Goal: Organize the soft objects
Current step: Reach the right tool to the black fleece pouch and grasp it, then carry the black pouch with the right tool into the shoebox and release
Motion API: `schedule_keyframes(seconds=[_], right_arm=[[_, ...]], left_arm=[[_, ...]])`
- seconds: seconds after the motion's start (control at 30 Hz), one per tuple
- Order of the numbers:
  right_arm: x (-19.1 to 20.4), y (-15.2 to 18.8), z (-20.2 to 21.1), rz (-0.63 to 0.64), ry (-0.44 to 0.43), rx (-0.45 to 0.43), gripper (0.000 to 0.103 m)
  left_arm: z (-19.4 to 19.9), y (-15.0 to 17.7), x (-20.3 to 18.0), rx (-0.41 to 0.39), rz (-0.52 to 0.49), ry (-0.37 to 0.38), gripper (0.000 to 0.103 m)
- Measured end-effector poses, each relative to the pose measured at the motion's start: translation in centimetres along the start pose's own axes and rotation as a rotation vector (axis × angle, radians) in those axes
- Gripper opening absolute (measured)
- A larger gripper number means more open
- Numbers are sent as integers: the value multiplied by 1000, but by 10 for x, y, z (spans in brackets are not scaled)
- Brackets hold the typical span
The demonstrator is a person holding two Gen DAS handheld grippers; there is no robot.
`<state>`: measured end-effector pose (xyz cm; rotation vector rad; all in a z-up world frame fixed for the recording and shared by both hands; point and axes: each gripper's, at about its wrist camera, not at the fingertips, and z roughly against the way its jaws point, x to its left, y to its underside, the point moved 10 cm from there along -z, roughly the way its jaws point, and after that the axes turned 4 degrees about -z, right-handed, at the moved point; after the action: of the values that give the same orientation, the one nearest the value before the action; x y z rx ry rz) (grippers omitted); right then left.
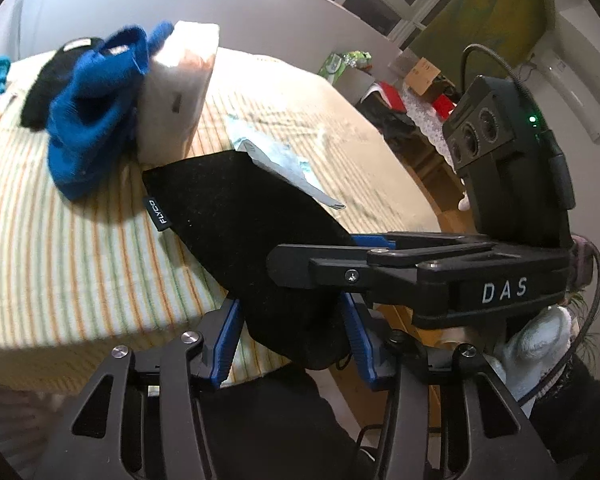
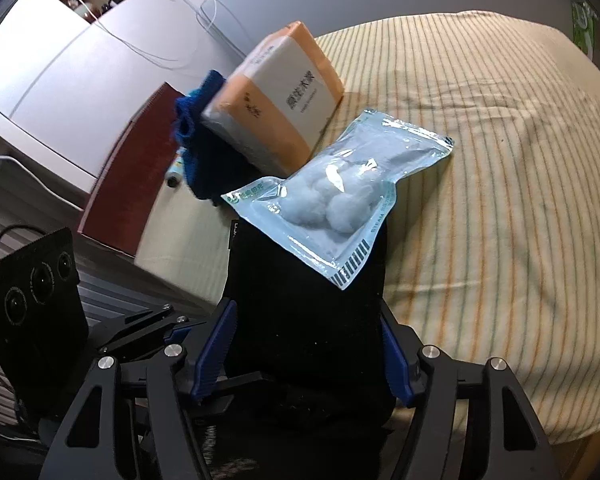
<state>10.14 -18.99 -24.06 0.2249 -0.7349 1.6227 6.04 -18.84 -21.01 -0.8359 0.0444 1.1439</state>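
Both jaws flank black pouch (image 1: 236,216) end, cotton packet (image 2: 340,204) atop

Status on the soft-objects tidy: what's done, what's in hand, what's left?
Done: nothing looks sorted; the blue knit item and tissue pack lie in a loose heap on the striped cloth. In hand: both the left gripper and right gripper bracket the black pouch. Left: the cotton-ball bag lying on the pouch, plus the heap.
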Motion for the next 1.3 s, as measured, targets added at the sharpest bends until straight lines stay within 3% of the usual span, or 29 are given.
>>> schedule_keyframes(seconds=[0.17, 0.27, 0.47, 0.7, 0.93, 1.3], right_arm=[[15, -1, 6, -28, -71, -12, 63], [22, -4, 12, -23, -70, -37, 63], [6, -18, 39, -76, -99, -92, 63], [-20, -33, 55, -186, -182, -145, 63], [-26, -43, 66, -249, -320, -185, 63], [20, -67, 75, -165, -344, -207, 63]], left_arm=[[16, -5, 1, -31, -2, 1, 46], [18, -13, -6, -40, -14, 6, 46], [7, -42, -30, -47, -74, 14, 46], [-8, -58, -49, -22, -157, -37, 46], [5, -76, -55, -31, -274, -159, 46], [41, -99, -35, -101, -238, -205, 46]])
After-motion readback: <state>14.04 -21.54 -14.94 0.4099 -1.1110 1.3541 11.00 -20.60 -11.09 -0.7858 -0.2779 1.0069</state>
